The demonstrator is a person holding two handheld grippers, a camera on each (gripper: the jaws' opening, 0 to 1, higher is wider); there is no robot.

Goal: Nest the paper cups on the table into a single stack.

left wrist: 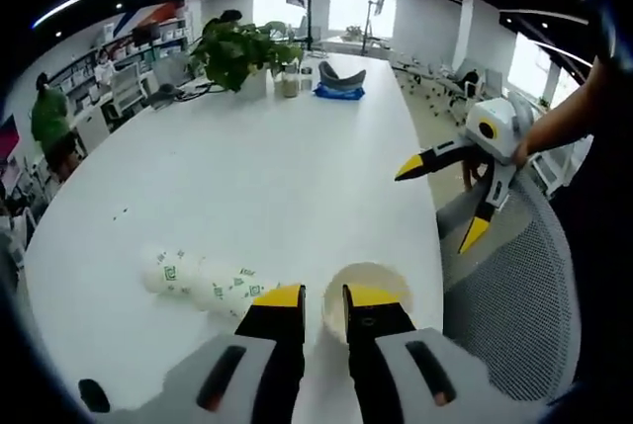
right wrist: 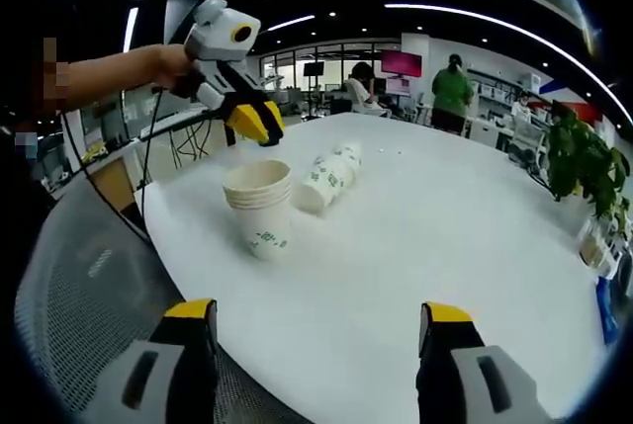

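Directly ahead of the near-closed left gripper (left wrist: 323, 297), upright cup stack (left wrist: 371, 291), lying cups (left wrist: 203, 281) beside, right gripper (right wrist: 321, 320) spread wide, nothing held.

**Cups near the table's edge, both grippers above it**

On the table (right wrist: 415, 246), an upright stack of paper cups (right wrist: 260, 209) stands near the edge closest to the mesh chair (right wrist: 89, 276). Just beside it, farther in from that edge, a second stack of paper cups lying on its side (right wrist: 329, 179) points toward the table's middle. The left gripper (right wrist: 255, 124) hangs above and just behind the upright stack. The right gripper (left wrist: 447, 197) hovers over that same edge, off to one side. Far down the table, a potted plant (left wrist: 237, 53) sits at the opposite end.
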